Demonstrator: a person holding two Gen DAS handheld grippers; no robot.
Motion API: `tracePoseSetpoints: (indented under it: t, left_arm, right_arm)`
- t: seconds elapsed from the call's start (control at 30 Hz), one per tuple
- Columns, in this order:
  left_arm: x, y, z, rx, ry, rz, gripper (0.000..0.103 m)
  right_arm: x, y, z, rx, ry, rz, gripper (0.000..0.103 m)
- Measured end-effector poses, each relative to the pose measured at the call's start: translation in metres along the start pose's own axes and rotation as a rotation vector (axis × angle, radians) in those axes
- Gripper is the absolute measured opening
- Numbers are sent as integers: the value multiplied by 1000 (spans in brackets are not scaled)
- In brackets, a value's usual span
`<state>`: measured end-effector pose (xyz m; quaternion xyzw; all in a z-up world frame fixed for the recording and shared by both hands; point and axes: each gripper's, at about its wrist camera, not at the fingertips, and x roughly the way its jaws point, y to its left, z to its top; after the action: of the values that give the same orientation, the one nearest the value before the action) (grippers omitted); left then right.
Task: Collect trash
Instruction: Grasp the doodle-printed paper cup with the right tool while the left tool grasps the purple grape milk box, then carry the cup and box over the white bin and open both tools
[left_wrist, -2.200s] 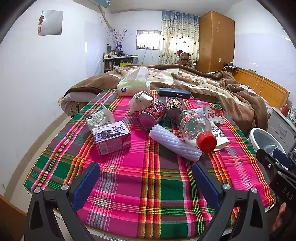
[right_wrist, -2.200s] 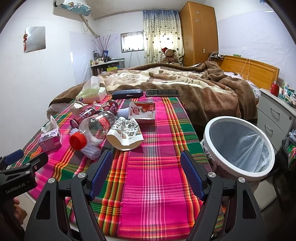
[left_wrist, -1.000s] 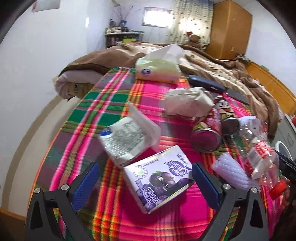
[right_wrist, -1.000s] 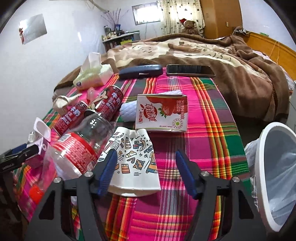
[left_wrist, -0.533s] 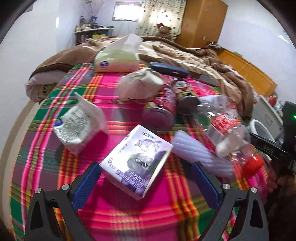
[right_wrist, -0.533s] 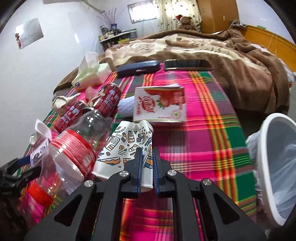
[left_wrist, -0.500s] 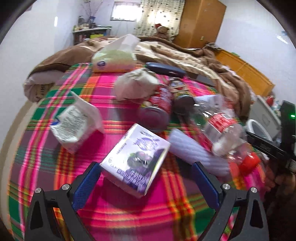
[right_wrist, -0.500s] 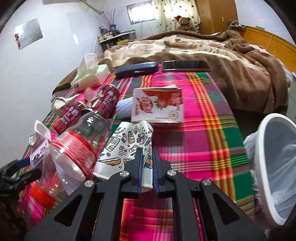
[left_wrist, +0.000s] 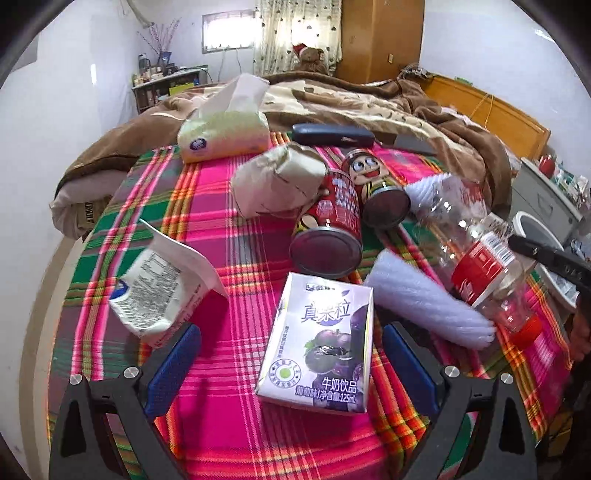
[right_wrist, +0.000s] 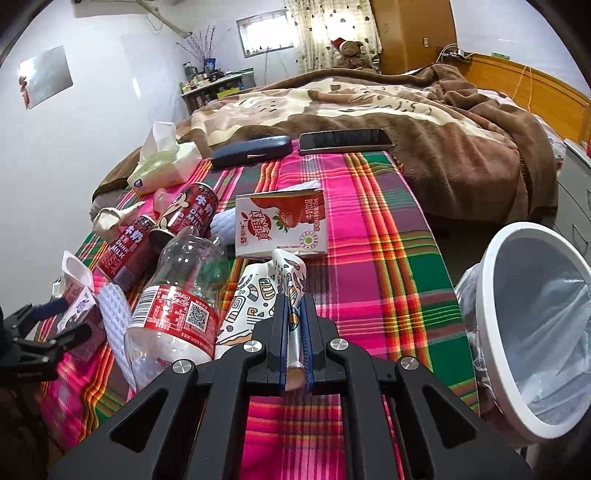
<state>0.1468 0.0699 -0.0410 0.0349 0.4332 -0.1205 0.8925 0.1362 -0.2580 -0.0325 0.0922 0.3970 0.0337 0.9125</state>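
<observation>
Trash: none visibly binned | right tongs (right_wrist: 294, 332) clench paper cup (right_wrist: 258, 295) | left tongs (left_wrist: 291, 360) spread around purple carton (left_wrist: 321, 347) | bin (right_wrist: 491, 295) looks empty

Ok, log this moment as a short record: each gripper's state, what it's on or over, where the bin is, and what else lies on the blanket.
right gripper: shut on the patterned paper cup
left gripper: open, straddling the purple milk carton
trash bin: lined, to the right, beside the bed
other trash: clear bottle, two red cans, strawberry carton
surface: plaid blanket
</observation>
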Motion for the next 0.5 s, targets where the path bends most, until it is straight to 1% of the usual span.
tracePoseSetpoints:
  t: [0.07, 0.1, 0.13, 0.17, 0.23, 0.27, 0.3, 0.5]
  left_arm:
    - [4, 0, -1, -9, 12, -4, 93]
    - [7, 0, -1, -17, 15, -8, 84]
    - [8, 0, -1, -24, 23, -22, 78]
    - [10, -2, -1, -27, 28, -37, 75]
    - [12, -4, -3, -23, 35, -54, 62]
    - [13, -6, -4, -22, 40, -59, 59]
    - [14, -7, -5, -25, 41, -62, 57]
    - [2, -11, -6, -61, 3, -42, 57]
  right_arm:
    - [0, -2, 0, 7, -1, -4, 7]
    - [-1, -3, 0, 10, -5, -5, 7]
    - [-2, -4, -1, 10, -7, -7, 7]
    - [-3, -4, -1, 9, -11, -8, 7]
    - [-4, -6, -1, 7, -13, -8, 7]
    - [-5, -7, -1, 8, -16, -7, 7]
    - [-6, -7, -1, 6, -21, -12, 7]
    - [-14, -12, -2, 8, -45, -13, 7]
